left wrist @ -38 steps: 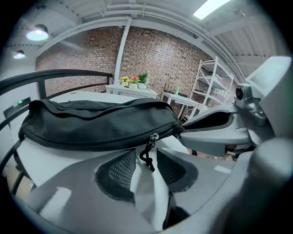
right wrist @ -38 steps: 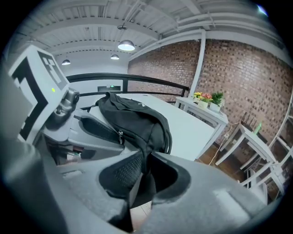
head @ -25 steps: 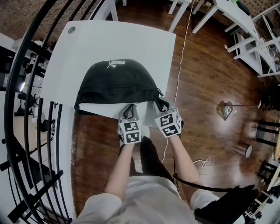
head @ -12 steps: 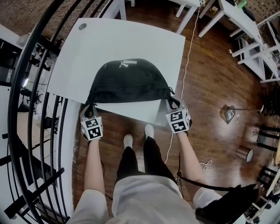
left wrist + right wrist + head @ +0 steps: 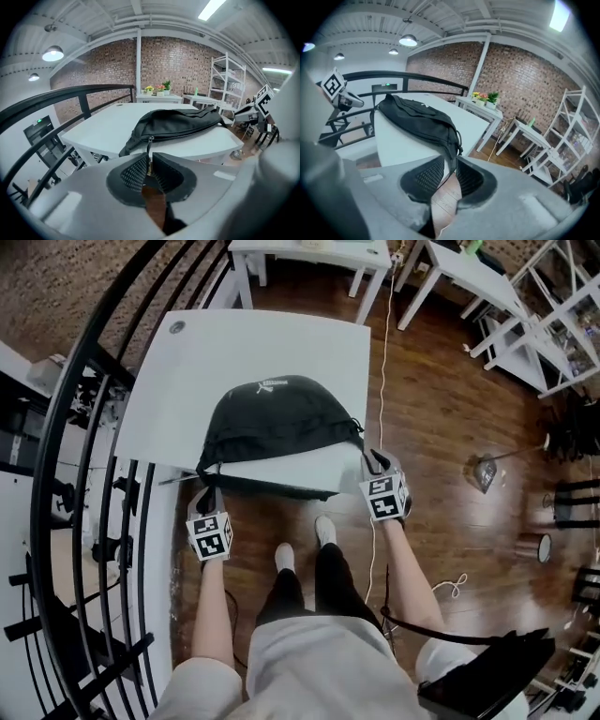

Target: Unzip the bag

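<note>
A black bag (image 5: 272, 418) lies on the white table (image 5: 253, 343), its front edge sagging over the near side. My left gripper (image 5: 208, 495) is at the bag's left end. In the left gripper view the zipper pull (image 5: 149, 149) runs taut from the bag (image 5: 178, 124) down into the narrow gap of that gripper (image 5: 150, 164), pinched between jaws that are opening. My right gripper (image 5: 375, 463) is at the bag's right end. Its jaws (image 5: 449, 171) are opening too. The bag's end (image 5: 452, 150) hangs between them, with a pale gap beside the left pad.
A black curved railing (image 5: 103, 409) runs along the left. White tables (image 5: 309, 251) and shelving (image 5: 553, 324) stand at the back and right. A white cable (image 5: 382, 362) trails over the wooden floor. The person's feet (image 5: 286, 559) stand just below the table's near edge.
My left gripper went from beside the right one to the bag's left end, then a little lower. The bag's front edge now droops over the table's edge. The right gripper stayed put.
</note>
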Demonstrator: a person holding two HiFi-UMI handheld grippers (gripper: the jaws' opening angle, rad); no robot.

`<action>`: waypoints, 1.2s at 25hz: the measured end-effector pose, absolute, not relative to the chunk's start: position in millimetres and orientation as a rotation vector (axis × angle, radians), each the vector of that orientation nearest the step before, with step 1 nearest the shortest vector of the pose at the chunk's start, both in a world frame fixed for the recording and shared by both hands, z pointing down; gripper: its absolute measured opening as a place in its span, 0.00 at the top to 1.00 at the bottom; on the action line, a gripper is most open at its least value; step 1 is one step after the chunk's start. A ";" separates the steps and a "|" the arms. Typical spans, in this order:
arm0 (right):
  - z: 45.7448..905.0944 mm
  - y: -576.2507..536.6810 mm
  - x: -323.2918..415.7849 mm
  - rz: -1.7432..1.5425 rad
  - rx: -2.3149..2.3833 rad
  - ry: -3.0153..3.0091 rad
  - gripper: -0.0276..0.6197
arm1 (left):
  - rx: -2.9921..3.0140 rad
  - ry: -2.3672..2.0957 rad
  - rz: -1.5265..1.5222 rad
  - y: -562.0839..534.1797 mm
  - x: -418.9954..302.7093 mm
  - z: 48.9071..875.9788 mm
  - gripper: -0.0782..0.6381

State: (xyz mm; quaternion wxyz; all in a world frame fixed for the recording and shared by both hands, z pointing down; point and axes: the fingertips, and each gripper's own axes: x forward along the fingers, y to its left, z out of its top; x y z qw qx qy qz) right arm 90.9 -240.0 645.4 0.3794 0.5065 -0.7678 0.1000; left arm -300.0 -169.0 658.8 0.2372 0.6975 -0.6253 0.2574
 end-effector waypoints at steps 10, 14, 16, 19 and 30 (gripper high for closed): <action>494.7 -70.2 55.8 0.284 1.565 -2.352 0.97 | 2.351 -1.582 0.328 -82.7 -188.3 517.7 0.87; 444.9 -9.1 43.0 0.269 1.556 -2.525 0.97 | 2.503 -1.603 0.195 -27.5 -153.8 440.5 0.87; 422.6 26.0 46.1 0.225 1.520 -2.574 0.97 | 2.582 -1.631 0.142 14.1 -132.0 399.7 0.87; 393.8 66.8 64.7 0.175 1.501 -2.606 0.97 | 2.653 -1.673 0.055 78.7 -94.1 348.1 0.87; 330.3 130.1 89.1 0.057 1.528 -2.692 0.97 | 2.715 -1.739 -0.008 152.4 -48.1 290.4 0.87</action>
